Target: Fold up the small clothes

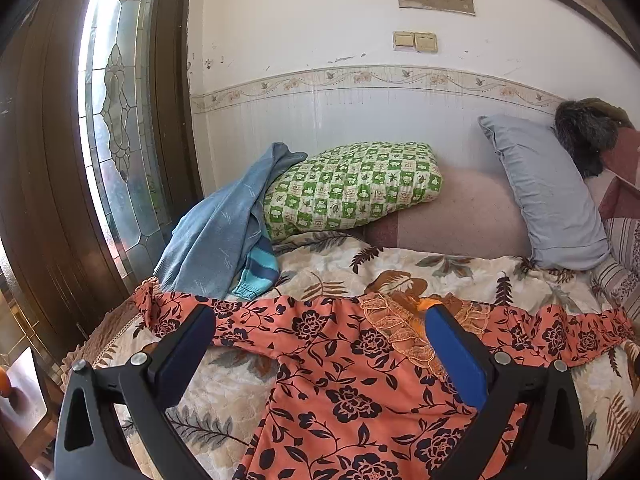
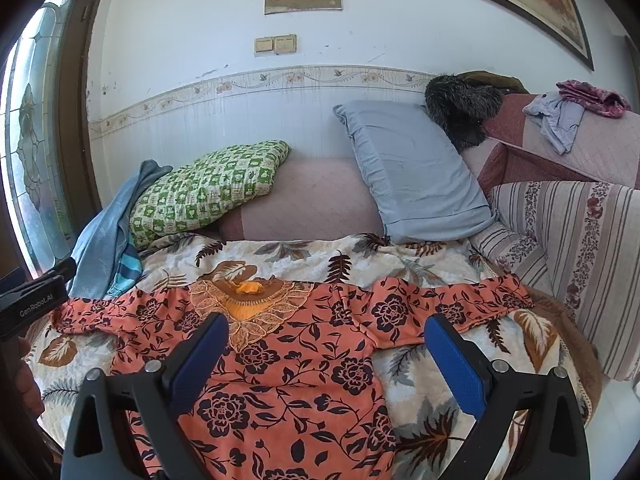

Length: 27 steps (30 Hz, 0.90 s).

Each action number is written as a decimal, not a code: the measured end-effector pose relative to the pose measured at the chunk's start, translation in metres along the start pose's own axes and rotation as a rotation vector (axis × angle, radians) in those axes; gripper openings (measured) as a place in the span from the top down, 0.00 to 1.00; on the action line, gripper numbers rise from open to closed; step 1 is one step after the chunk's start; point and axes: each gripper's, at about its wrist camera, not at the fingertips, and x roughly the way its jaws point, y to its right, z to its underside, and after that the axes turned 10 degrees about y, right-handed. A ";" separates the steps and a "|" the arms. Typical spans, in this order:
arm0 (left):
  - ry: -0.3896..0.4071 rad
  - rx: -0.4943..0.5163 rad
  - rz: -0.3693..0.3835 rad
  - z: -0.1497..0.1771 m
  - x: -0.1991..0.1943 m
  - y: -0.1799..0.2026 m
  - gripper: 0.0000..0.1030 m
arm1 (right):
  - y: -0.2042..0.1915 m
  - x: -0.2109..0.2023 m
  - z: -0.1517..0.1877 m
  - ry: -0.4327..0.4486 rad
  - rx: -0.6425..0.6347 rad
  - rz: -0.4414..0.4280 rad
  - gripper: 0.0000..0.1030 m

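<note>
I count one orange floral dress [image 2: 280, 368] spread flat on the bed's leaf-print blanket [image 2: 420, 364], both sleeves out. My left gripper [image 1: 320, 328] and right gripper [image 2: 326, 332] hover with jaws spread, empty. At 12 o'clock: two pillows, green-checked [image 2: 208, 192] and grey-blue [image 2: 412, 176].

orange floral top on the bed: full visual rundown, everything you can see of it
The orange top is thin woven-looking fabric printed with dark flowers and vines. A tan lace collar rings the neckline, with a plain orange lining behind it. It lies flat and unfolded, front up, on the leaf-print blanket, both long sleeves spread sideways, neckline toward the pillows. Both open grippers, left gripper and right gripper, hover over it; contact unclear.
</note>
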 end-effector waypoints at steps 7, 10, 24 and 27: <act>-0.053 0.026 0.021 0.009 0.017 0.025 0.00 | 0.003 0.027 -0.002 -0.009 0.037 -0.024 0.03; -0.075 0.028 0.037 0.011 0.014 0.031 0.00 | 0.002 0.035 -0.002 -0.029 0.062 -0.044 0.03; -0.010 0.038 0.022 -0.009 -0.023 0.016 0.00 | -0.022 0.004 -0.016 -0.002 0.027 -0.085 0.03; -0.018 0.041 0.031 -0.003 -0.012 0.023 0.00 | -0.022 0.008 -0.013 -0.005 0.016 -0.080 0.03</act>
